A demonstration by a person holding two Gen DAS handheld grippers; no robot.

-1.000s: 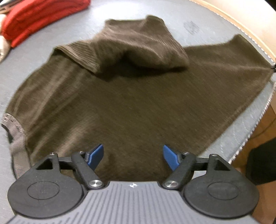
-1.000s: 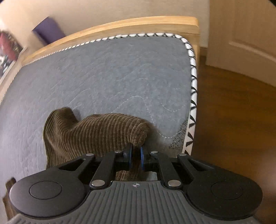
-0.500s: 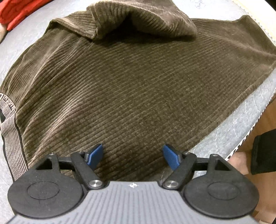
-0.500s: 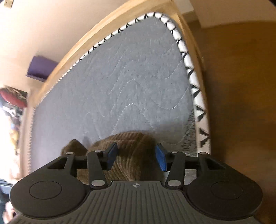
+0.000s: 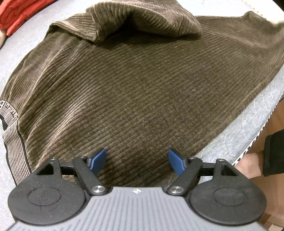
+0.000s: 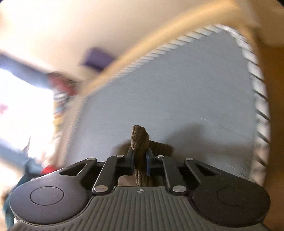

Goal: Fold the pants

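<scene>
- Pants: brown corduroy, spread flat on the grey mattress; far part folded back in a loose hump; striped waistband at left, cut off by the frame edge
- Left gripper: points down over the near edge of the pants, blue fingers wide apart, nothing between them
- Right gripper: jaws have just been closing and now pinch a ridge of pants cloth that stands up between the pads; the cloth's lower run is hidden behind the gripper body
- Right view: heavily blurred; things far left cannot be made out
- Red cloth: far left, cut off
</scene>
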